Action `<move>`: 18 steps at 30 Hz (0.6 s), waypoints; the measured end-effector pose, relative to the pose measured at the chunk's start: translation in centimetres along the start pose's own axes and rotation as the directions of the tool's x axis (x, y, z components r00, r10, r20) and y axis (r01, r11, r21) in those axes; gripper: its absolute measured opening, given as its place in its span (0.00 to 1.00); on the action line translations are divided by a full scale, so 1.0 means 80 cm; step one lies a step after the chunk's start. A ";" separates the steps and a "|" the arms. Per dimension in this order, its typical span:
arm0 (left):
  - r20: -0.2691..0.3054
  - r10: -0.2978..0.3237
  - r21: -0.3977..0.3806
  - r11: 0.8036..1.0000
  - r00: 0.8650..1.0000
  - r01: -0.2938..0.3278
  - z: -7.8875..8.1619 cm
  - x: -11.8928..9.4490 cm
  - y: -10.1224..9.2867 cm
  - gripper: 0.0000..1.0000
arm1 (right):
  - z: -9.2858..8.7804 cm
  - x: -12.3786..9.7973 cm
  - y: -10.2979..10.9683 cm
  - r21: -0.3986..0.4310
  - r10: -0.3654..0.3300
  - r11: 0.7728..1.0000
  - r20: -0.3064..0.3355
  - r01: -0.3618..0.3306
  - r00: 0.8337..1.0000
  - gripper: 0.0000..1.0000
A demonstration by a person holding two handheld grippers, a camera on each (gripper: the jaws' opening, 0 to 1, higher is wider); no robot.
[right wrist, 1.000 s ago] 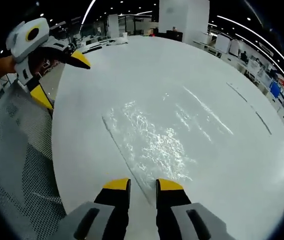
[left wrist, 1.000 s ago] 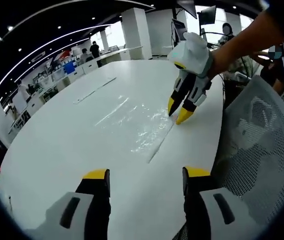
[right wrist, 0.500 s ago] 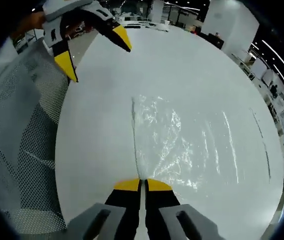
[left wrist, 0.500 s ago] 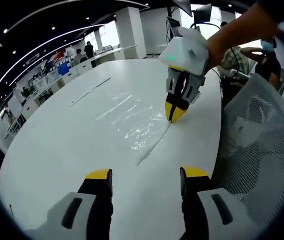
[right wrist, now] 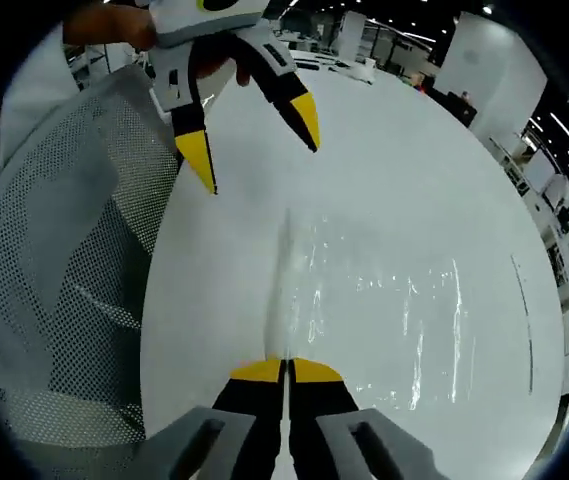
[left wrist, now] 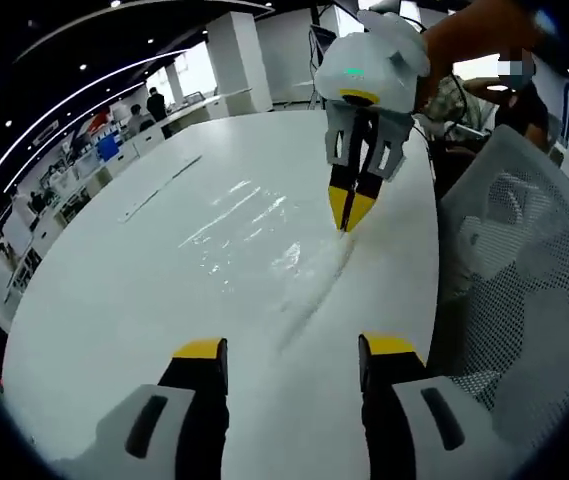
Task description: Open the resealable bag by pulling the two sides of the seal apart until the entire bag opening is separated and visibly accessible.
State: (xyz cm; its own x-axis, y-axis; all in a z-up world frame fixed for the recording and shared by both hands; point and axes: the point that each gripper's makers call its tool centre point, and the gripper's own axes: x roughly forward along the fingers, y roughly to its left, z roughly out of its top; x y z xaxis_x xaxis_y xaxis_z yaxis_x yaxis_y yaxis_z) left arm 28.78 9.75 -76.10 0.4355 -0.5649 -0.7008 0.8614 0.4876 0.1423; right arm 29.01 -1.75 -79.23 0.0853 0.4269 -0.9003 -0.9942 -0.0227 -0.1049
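Right yellow-tipped gripper [right wrist: 286, 369] pinched tight on the near end of the seal strip of the clear, thin plastic resealable bag [right wrist: 384, 300], lying flat on the white round table [right wrist: 414, 160]. Left yellow-tipped gripper [right wrist: 254, 135] spread wide, holding nothing, poised above the far end. Probably light, limp, slippery film; best taken at the stiffer seal edge, one lip per gripper.

Open office, white table

We see a white table [left wrist: 114, 290], a mesh chair [left wrist: 524, 280] beside it, white pillars [left wrist: 232, 50], desks along the far wall, and ceiling strip lights [left wrist: 64, 95].
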 end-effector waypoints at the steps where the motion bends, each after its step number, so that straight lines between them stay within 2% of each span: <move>1: 0.002 -0.003 0.005 1.000 1.000 0.003 0.001 0.002 0.000 0.50 | 0.001 -0.003 0.000 -0.009 -0.003 1.000 0.002 0.003 1.000 0.00; 4: 0.022 -0.014 0.042 0.999 1.000 0.013 0.007 0.007 -0.003 0.47 | 0.004 -0.012 0.003 -0.031 -0.004 1.000 0.010 0.005 1.000 0.00; 8: 0.008 -0.033 0.103 0.994 0.999 0.032 0.008 0.015 -0.006 0.40 | 0.003 -0.018 0.008 -0.096 0.002 0.995 -0.010 -0.003 1.000 0.00; 12: 0.001 -0.058 0.124 0.991 0.998 0.058 0.010 0.018 -0.009 0.27 | 0.006 -0.023 0.011 -0.103 0.007 0.995 -0.017 -0.009 1.000 0.00; 15: -0.011 -0.064 0.166 0.984 0.998 0.065 0.009 0.020 -0.008 0.24 | 0.011 -0.026 0.010 -0.102 0.001 0.995 -0.015 -0.003 1.000 0.00; 18: -0.020 -0.078 0.163 0.983 0.997 0.080 0.008 0.021 -0.010 0.18 | 0.016 -0.028 0.012 -0.112 -0.003 0.994 -0.010 0.002 1.000 0.00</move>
State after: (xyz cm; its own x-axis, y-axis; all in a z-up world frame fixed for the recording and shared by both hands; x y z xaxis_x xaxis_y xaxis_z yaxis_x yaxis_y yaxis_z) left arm 29.01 8.00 -76.98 0.3618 -0.5877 -0.7236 0.9245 0.3259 0.1975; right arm 27.82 -1.58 -76.80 0.0890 0.4179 -0.9041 -0.9806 -0.1225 -0.1532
